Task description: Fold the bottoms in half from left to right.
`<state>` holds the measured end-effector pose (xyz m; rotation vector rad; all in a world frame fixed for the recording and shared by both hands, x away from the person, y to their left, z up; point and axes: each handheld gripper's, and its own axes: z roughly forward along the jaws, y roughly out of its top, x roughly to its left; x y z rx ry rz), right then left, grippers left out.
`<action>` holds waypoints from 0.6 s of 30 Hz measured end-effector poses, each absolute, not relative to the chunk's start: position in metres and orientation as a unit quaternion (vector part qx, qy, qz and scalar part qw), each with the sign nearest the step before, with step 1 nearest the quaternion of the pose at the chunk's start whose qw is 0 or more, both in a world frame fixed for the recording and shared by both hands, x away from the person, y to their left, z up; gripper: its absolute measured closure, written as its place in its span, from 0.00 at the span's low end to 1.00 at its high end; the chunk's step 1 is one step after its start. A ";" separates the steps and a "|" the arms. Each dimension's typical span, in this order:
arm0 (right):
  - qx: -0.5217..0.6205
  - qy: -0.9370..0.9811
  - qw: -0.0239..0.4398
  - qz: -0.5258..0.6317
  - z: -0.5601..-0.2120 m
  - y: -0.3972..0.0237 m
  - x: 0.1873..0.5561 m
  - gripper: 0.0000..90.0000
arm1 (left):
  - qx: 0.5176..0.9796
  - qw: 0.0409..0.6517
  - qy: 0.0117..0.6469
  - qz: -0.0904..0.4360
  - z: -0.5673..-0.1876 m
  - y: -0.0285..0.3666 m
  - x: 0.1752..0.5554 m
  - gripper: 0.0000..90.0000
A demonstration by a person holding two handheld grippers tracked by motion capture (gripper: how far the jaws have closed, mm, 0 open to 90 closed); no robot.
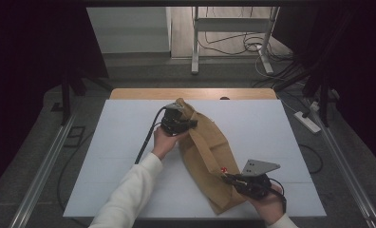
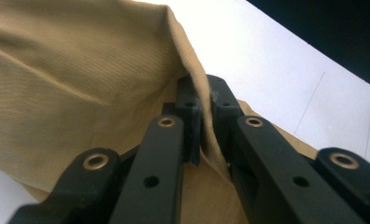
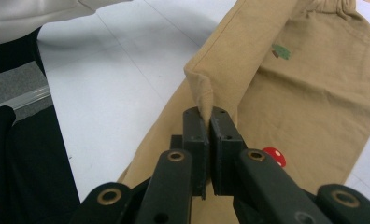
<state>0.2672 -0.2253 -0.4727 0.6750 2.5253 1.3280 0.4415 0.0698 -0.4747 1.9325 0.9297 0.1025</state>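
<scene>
While both claws pinch it, the tan garment [image 1: 207, 156] runs diagonally from far-left to near-right.

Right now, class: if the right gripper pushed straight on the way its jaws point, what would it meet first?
The right gripper is already shut on a fold of the tan garment; straight ahead, it would probably meet more of that cloth first.

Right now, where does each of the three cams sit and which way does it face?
High view: above the person's side, looking forward and down on the white table; white-sleeved forearms, left gripper, right gripper.
Left gripper view: rides the left gripper, looking along black jaws shut on a tan cotton garment.
Right gripper view: rides the right gripper, jaws shut on a garment fold; white sleeve top left.
Shared: the garment's red mushroom patch shows in the high view too.
</scene>
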 end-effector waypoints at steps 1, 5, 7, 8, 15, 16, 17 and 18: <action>0.230 0.857 0.105 0.449 -0.473 -0.226 0.267 0.96 | 0.792 0.476 0.379 0.043 -0.474 0.069 0.442 0.93; 0.234 0.856 0.104 0.448 -0.474 -0.228 0.267 0.96 | 0.793 0.474 0.381 0.042 -0.475 0.066 0.443 0.92; 0.236 0.857 0.104 0.447 -0.474 -0.229 0.267 0.96 | 0.794 0.473 0.380 0.042 -0.475 0.064 0.442 0.92; 0.236 0.857 0.103 0.447 -0.474 -0.230 0.267 0.96 | 0.794 0.473 0.379 0.043 -0.475 0.063 0.442 0.92; 0.249 0.855 0.105 0.443 -0.476 -0.237 0.266 0.96 | 0.796 0.469 0.380 0.040 -0.478 0.056 0.445 0.92; 0.250 0.855 0.105 0.442 -0.477 -0.237 0.266 0.96 | 0.796 0.469 0.380 0.040 -0.479 0.055 0.445 0.91; 0.249 0.856 0.104 0.441 -0.477 -0.237 0.266 0.96 | 0.796 0.469 0.381 0.039 -0.479 0.054 0.446 0.91; 0.250 0.857 0.103 0.439 -0.477 -0.237 0.266 0.96 | 0.796 0.469 0.382 0.040 -0.480 0.053 0.446 0.91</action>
